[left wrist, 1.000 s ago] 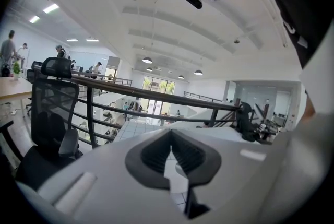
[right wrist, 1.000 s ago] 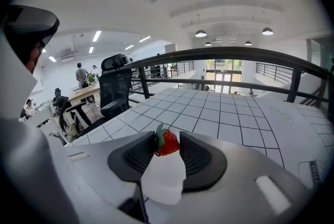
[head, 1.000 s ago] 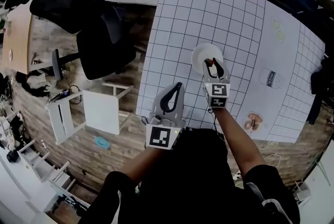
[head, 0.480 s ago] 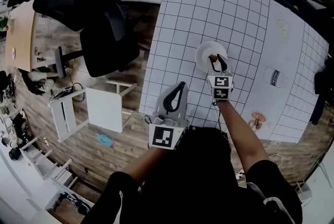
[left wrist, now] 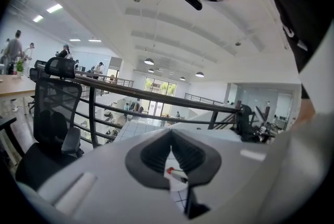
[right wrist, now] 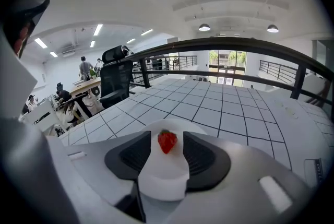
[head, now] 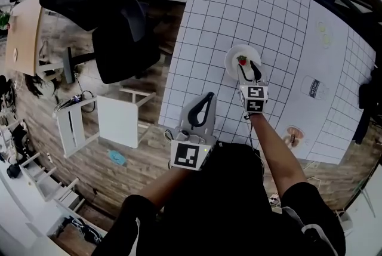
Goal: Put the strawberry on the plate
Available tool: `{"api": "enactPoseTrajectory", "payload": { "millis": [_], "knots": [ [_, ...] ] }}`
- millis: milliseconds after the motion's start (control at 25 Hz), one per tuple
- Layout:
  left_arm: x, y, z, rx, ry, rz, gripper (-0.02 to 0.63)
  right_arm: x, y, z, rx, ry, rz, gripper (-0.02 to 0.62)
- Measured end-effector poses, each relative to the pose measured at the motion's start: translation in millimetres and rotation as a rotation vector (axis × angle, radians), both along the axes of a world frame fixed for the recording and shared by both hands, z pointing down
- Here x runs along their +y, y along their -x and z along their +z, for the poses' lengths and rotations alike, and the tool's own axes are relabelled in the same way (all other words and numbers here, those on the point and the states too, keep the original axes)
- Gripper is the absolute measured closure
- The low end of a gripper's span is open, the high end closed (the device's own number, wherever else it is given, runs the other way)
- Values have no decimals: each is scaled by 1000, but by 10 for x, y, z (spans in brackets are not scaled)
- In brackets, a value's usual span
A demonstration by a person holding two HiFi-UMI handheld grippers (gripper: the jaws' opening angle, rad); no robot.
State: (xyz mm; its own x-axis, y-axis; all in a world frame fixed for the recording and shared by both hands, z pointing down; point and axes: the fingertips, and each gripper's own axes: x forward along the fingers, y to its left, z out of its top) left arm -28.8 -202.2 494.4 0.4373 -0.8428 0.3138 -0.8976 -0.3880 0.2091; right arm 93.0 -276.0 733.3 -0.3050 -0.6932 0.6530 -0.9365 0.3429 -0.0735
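A red strawberry [head: 242, 60] lies on the small white plate [head: 231, 59] on the gridded white table. My right gripper [head: 246, 69] sits just short of it, over the plate's near edge. In the right gripper view the strawberry [right wrist: 167, 141] rests on the plate [right wrist: 161, 172] between the dark pads [right wrist: 200, 155]. The jaws are opening, with a gap on each side of the fruit. My left gripper [head: 206, 98] hovers above the table's near left corner, jaws together and holding nothing. In the left gripper view, the left gripper [left wrist: 170, 132] points out over the table.
A black office chair [head: 107, 16] and a small white stand [head: 116, 123] are on the wooden floor left of the table edge [head: 169, 79]. Printed pictures [head: 310, 88] lie on the table's right part. A dark railing [right wrist: 219, 45] runs along the far side.
The right gripper's jaws have spread apart and drawn back slightly. The strawberry now shows free on the plate. The left gripper has hardly moved.
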Motion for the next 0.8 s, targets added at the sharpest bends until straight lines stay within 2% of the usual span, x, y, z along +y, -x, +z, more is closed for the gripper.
{"api": "enactPoseTrajectory", "payload": {
  "millis": [280, 600, 800],
  "knots": [
    [90, 52, -19, -9, 6, -5, 598, 49, 3, -131, -2, -20, -7, 400],
    [126, 66, -127, 4, -21, -8, 598, 167, 24, -340, -43, -21, -6, 410],
    [195, 98, -221, 8, -47, 7, 598, 216, 37, -531, -52, -58, 7, 414]
  ]
}}
